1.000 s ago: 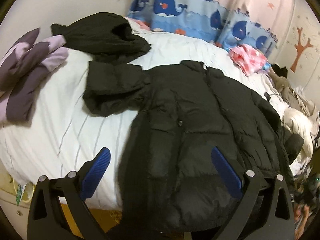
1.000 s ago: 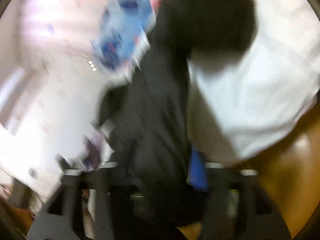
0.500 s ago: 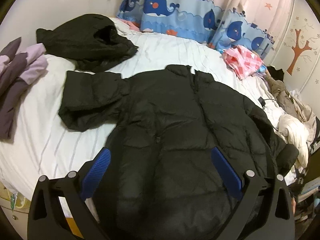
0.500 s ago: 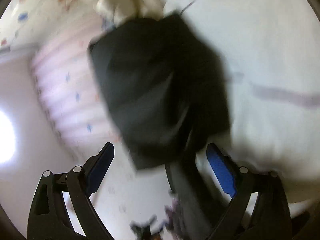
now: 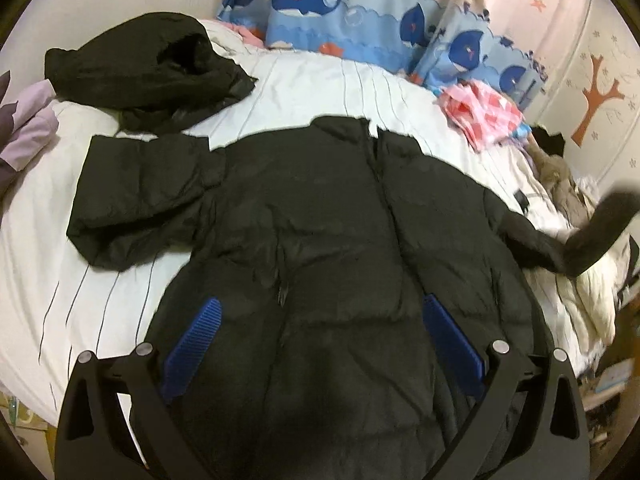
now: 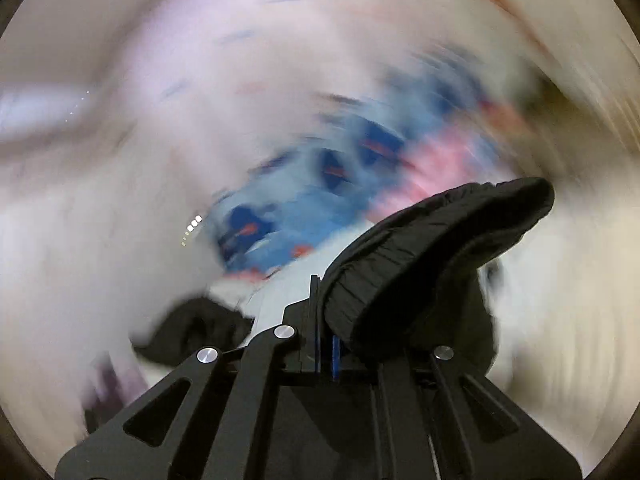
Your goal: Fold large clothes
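Note:
A black puffer jacket (image 5: 320,240) lies front up on the white striped bed (image 5: 312,88), its left sleeve folded in over the sheet. My left gripper (image 5: 318,316) is open above the jacket's lower front, holding nothing. The jacket's right sleeve (image 5: 592,236) is lifted off the bed at the right edge, blurred. In the right wrist view my right gripper (image 6: 326,308) is shut on the sleeve's ribbed cuff (image 6: 432,248), which arches up and to the right. The background there is smeared by motion.
A second black garment (image 5: 148,68) lies at the bed's far left, with purple bedding (image 5: 24,136) beside it. Whale-print pillows (image 5: 360,16) and a pink checked cloth (image 5: 484,112) sit at the head. Piled clothes (image 5: 568,200) crowd the right side.
My right gripper, open half a second ago, has shut on the sleeve cuff and lifted it, swinging fast. My left gripper has shifted right, so the jacket sits more central.

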Available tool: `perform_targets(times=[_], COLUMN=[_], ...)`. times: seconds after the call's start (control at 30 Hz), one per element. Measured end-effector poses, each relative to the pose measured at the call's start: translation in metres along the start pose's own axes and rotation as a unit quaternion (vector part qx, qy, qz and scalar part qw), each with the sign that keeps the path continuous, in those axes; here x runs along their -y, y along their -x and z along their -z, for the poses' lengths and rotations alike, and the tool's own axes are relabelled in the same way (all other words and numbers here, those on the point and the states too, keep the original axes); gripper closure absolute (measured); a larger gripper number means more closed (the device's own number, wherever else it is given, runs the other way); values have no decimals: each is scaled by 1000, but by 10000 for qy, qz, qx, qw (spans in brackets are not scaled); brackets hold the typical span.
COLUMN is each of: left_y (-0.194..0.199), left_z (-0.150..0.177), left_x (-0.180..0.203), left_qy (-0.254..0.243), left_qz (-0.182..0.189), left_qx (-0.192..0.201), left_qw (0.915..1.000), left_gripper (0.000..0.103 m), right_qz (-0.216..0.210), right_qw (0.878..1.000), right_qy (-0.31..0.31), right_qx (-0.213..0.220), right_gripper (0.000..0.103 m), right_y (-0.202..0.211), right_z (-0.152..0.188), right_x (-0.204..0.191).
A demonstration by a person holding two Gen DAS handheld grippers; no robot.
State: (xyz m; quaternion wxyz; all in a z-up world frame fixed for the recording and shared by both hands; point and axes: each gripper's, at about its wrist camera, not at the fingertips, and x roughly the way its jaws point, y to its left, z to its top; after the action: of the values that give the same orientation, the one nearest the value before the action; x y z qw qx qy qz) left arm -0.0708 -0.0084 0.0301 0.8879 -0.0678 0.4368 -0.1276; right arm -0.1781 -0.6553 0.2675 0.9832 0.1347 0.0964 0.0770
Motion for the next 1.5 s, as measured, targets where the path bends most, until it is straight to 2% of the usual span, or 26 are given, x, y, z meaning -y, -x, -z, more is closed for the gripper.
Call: perform_targets(times=[0.03,0.07,0.1,0.17,0.2,0.23,0.27,0.3,0.33,0.37,0.4,0.47,0.5,0.53,0.57,0.6,0.7,0.77,0.87,0.93,1.03,1.17,1.27,1.33,1.4,1.5], left_y=[-4,-10,-16,-31,-37,-47,-52,-60,-65,-71,-74,-80,-80,-80,-78,-76,-70,-66,-59,-55,-43,-20,2,13,20,18], left_z=[-3,-6,-9,-13,-14,-14,-15,-13,-12,-9,-8,-4,-3,-2,-1,0,3,4,10,13,16,16,18,19,19,12], left_x=[1,2,2,5,7,11,14,17,19,20,20,19,18,16,13,10,2,-3,-11,-17,-42,-99,-155,-189,-204,-206], left_qy=[54,121,178,262,277,259,238,192,158,122,104,74,71,74,80,98,202,244,218,208,361,918,1492,1814,1868,1568], left_qz=[12,44,78,147,195,255,265,275,288,304,300,275,265,248,229,206,187,153,-23,-114,-233,-534,-914,-1225,-1649,-1903], left_qx=[10,5,-10,-69,-100,-158,-195,-265,-324,-395,-435,-536,-563,-570,-560,-544,-502,-471,-372,-336,-272,-18,233,385,544,588], left_qw=[10000,9999,9998,9995,9994,9992,9992,9991,9989,9987,9985,9982,9980,9980,9981,9983,9984,9985,9991,9992,9987,9943,9843,9750,9669,9673], left_gripper=[6,6,6,6,6,6,6,6,6,6,6,6,6,6,6,6,6,6,6,6,6,6,6,6,6,6], right_qz=[-58,-1,216,795,1370,1638,2009,2599,2846,2985,2808,2370,2297,2160,2021,1926,1523,1383,1017,622,58,-428,-689,-621,-366,-261], right_qw=[9988,9983,9988,9966,9885,9804,9643,9341,9153,8930,8843,8870,8880,8909,8925,8935,9032,9109,9346,9437,9494,9499,9379,9278,9213,9229], right_qy=[486,573,434,5,-481,-889,-1434,-2026,-2343,-2808,-3275,-3754,-3831,-3900,-3978,-4036,-4013,-3882,-3410,-3220,-2966,-2529,-2514,-2595,-2517,-2335], right_qx=[-38,-52,-81,-232,-413,-634,-958,-1372,-1622,-1860,-1785,-1274,-1090,-869,-661,-412,37,228,-51,-443,-1029,-1787,-2288,-2606,-2940,-3049], right_gripper=[99,99,99,99,99,97,95,93,90,90,86,85,82,66,42,35,31,29,26,25,25,24,23,20,20,20], right_y=[-12,-21,-25,-26,-24,-28,-20,-14,-6,6,25,49,54,63,74,79,114,119,107,81,51,-6,-47,-66,-85,-89], right_z=[-18,-28,-39,-34,-24,-11,13,41,61,85,103,114,116,118,119,119,128,133,138,157,190,217,242,266,291,303], right_x=[-23,-27,-7,41,87,121,163,203,227,251,267,275,274,270,269,262,266,244,195,154,91,16,-20,-30,-38,-46])
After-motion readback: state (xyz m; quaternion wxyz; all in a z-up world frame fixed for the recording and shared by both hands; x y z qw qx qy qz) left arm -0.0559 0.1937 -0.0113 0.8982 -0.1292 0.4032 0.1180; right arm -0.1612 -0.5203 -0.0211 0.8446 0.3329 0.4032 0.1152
